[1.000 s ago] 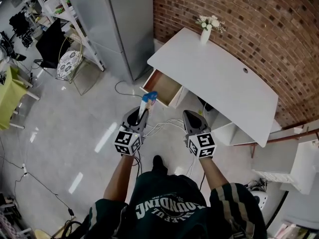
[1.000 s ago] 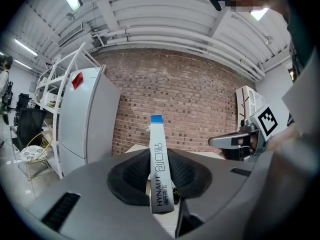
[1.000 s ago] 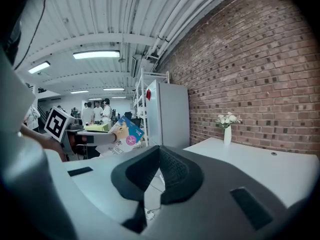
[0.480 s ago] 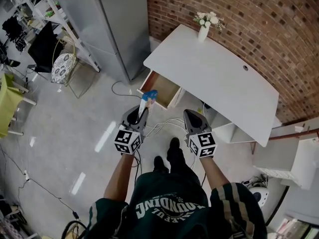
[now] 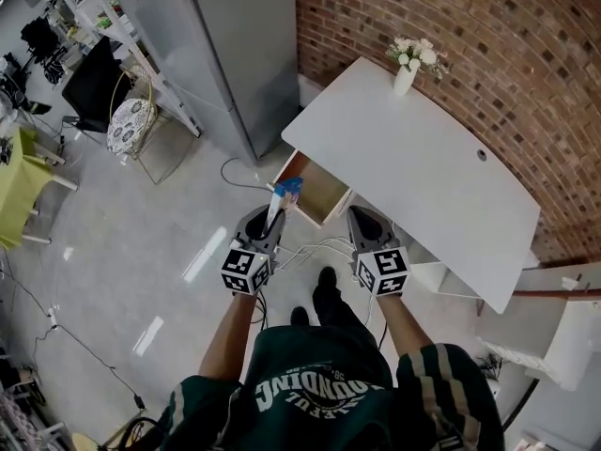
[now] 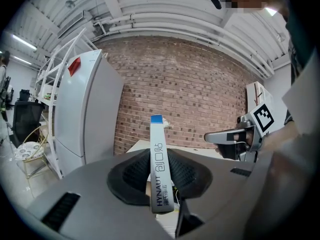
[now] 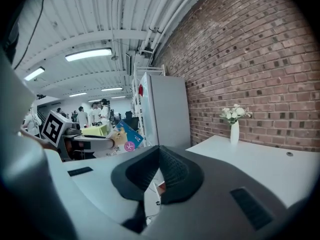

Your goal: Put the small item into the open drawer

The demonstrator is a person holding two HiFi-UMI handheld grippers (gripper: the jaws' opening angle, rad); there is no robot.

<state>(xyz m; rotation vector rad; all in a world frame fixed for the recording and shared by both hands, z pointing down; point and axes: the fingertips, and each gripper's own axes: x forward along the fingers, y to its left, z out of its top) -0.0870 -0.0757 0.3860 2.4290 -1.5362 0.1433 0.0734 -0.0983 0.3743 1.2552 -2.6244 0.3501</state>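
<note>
My left gripper (image 5: 271, 214) is shut on a small flat white packet (image 5: 281, 195) with a blue end, which stands upright between the pads (image 6: 159, 171). In the head view the packet's blue end overlaps the front left corner of the open wooden drawer (image 5: 317, 192) under the white desk (image 5: 423, 158). My right gripper (image 5: 362, 218) hangs beside it, to the right, jaws shut with nothing between them (image 7: 156, 171). The drawer's inside looks bare where it shows.
A grey fridge (image 5: 225, 54) stands left of the desk against the brick wall. A white vase of flowers (image 5: 409, 67) sits at the desk's far corner. Cables (image 5: 302, 244) lie on the floor below the drawer. A chair (image 5: 127, 120) and shelves are at far left.
The person has stepped towards the desk; both grippers are a little nearer the drawer, and the packet's tip now overlaps its front corner. Both grips are unchanged.
</note>
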